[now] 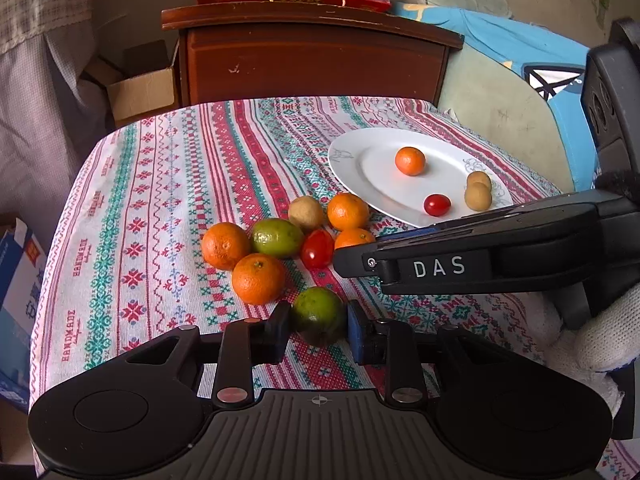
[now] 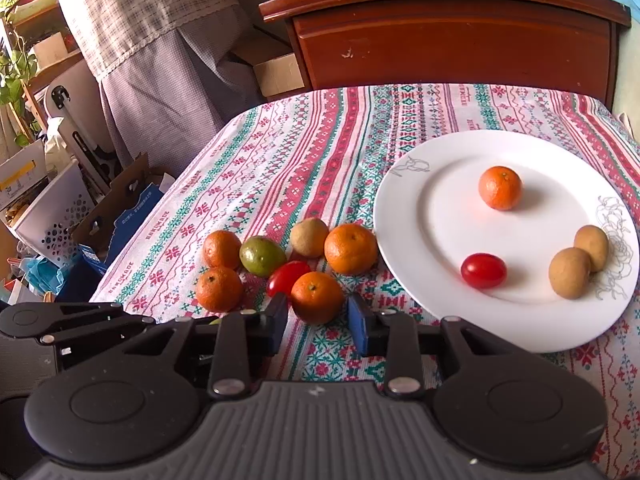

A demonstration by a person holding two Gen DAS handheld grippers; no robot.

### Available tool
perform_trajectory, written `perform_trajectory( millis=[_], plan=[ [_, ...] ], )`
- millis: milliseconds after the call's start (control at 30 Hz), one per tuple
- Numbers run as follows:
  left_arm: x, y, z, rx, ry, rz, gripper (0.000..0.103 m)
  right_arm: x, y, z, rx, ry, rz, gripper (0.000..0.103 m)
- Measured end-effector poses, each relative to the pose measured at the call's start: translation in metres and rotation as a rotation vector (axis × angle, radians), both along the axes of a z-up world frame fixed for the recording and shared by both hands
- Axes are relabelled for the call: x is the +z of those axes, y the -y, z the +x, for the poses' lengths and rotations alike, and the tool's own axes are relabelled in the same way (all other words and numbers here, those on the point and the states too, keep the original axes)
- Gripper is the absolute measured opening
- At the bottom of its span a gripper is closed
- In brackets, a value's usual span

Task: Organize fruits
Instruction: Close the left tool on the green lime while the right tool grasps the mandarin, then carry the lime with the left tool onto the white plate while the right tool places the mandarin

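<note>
A heap of fruit is laid on the patterned tablecloth [image 1: 168, 184], left of a white plate [image 2: 404, 216]. At the heap's left two oranges [image 2: 221, 249] are seen, then a green fruit [image 2: 262, 256], a brown fruit [image 2: 309, 237] behind, a red tomato [image 2: 286, 276] and a larger orange [image 2: 350, 249] just beside the plate's rim. In the left wrist view a second green fruit [image 1: 318, 314] is clasped between the pads of the left gripper [image 1: 318, 334], whose jaws are drawn in against both its sides. In the right wrist view the near orange [image 2: 316, 297] is set between the fingers of the right gripper [image 2: 318, 326], narrowed around it; the left pad touches it, and a thin gap may remain at the right pad. On the plate are found an orange [image 2: 500, 187], a tomato [image 2: 483, 270] and two brown fruits [image 2: 570, 273] by the right rim
</note>
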State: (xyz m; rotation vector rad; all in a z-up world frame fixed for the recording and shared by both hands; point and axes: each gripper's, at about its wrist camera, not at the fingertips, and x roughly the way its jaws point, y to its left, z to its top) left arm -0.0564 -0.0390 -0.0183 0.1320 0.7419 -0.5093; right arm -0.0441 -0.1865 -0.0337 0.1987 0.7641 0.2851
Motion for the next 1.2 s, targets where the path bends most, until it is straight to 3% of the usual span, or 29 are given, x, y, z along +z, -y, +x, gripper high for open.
perform_trajectory(
  millis=[67,367,767,1000,1200],
  plan=[
    [0.000,0.000,0.000,0.000,0.003,0.000,0.026,0.000,0.000,0.000,-0.004,0.004,-0.005,0.028],
    [0.003,-0.007,0.001,0.035,-0.023,-0.035,0.026,0.009,0.005,-0.007,-0.007,0.021,0.013,0.028],
    [0.025,-0.013,0.003,0.086,0.001,-0.099,0.026,0.027,0.021,-0.020,-0.042,0.056,0.036,0.028],
    [0.048,-0.012,0.015,0.100,0.013,-0.168,0.026,0.051,0.040,-0.021,-0.092,0.113,0.064,0.028],
    [0.065,-0.006,0.031,0.063,0.023,-0.170,0.026,0.073,0.061,-0.020,-0.127,0.149,0.056,0.028]
  ],
)
